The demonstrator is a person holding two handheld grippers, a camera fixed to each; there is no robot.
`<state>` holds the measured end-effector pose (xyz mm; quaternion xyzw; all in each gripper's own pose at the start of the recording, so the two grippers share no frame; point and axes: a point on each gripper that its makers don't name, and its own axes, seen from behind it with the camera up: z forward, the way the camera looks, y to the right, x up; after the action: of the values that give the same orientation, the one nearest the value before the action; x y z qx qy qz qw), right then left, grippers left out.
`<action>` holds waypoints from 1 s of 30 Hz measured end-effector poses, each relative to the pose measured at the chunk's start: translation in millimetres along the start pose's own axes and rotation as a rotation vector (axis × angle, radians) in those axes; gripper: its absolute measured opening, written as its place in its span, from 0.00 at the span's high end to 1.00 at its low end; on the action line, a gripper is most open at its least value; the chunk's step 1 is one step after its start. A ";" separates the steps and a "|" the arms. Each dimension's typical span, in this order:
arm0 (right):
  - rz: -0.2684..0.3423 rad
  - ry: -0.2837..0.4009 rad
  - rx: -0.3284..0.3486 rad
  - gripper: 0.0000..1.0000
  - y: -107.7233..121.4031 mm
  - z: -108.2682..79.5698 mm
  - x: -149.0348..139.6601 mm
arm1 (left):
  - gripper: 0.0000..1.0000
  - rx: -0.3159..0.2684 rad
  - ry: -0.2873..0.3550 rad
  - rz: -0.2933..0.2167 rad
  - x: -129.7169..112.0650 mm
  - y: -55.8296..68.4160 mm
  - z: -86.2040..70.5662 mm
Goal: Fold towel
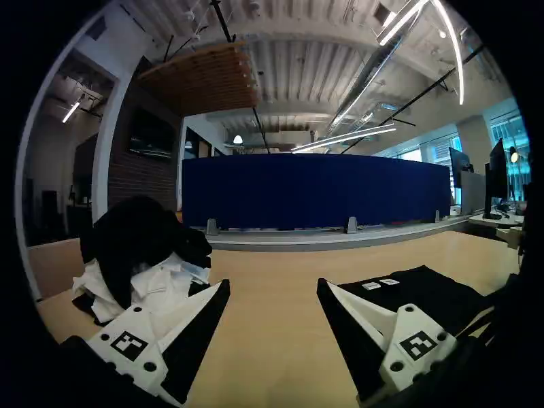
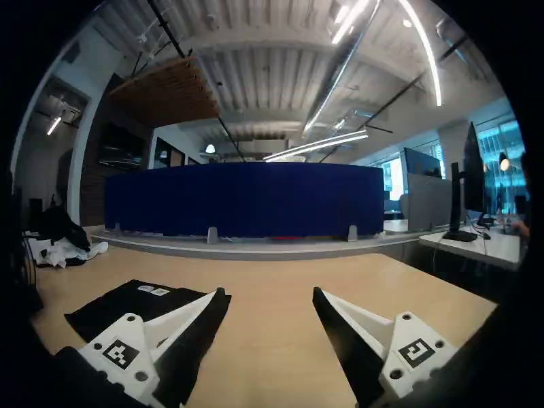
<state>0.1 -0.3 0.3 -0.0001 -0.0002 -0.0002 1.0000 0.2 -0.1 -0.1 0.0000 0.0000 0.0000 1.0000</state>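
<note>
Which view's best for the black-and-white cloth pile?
Left gripper view: the pile sits close and large, black cloth heaped over white. The right gripper view has it small and far off at the left.

Logged towel (image 1: pixel 421 289) as plain black, no pattern, with two small white tags (image 1: pixel 379 284). Noted table (image 1: pixel 272 326) as pale tan wood, faint grain. Recorded left gripper (image 1: pixel 272 284) as white-bodied fingers with black inner faces, each carrying a black-and-white square marker. Same scheme on right gripper (image 2: pixel 268 291). Marked partition (image 1: pixel 313 190) as solid deep blue, on grey feet (image 1: pixel 351 224). Entered clothes pile (image 1: pixel 143 258) as mixed black and white. Put down hanging slatted panel (image 1: pixel 204 75) as warm brown in parallel strips. Put down ceiling (image 1: pixel 306 68) as ribbed grey-white, crossed by bright white light strips (image 1: pixel 347 138).
</note>
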 end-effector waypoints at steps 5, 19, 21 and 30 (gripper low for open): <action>0.000 0.000 0.000 0.00 -0.2 -0.4 0.3 | 0.05 0.000 0.000 -0.001 1.0 -0.7 -0.8; 0.000 0.000 0.000 0.00 -0.5 0.0 0.2 | 0.05 0.000 0.000 -0.001 1.5 -0.2 -1.4; 0.000 0.000 0.000 0.00 -0.5 -0.2 0.2 | 0.05 0.000 0.000 -0.001 1.7 -0.3 -1.5; 0.000 0.000 0.000 0.00 -0.7 -1.0 0.2 | 0.05 0.000 0.000 -0.001 2.2 -0.1 -1.7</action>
<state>0.4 -1.1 -0.8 0.0000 -0.0003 -0.0004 1.0000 2.4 -0.2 -1.7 0.0001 -0.0001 -0.0004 1.0000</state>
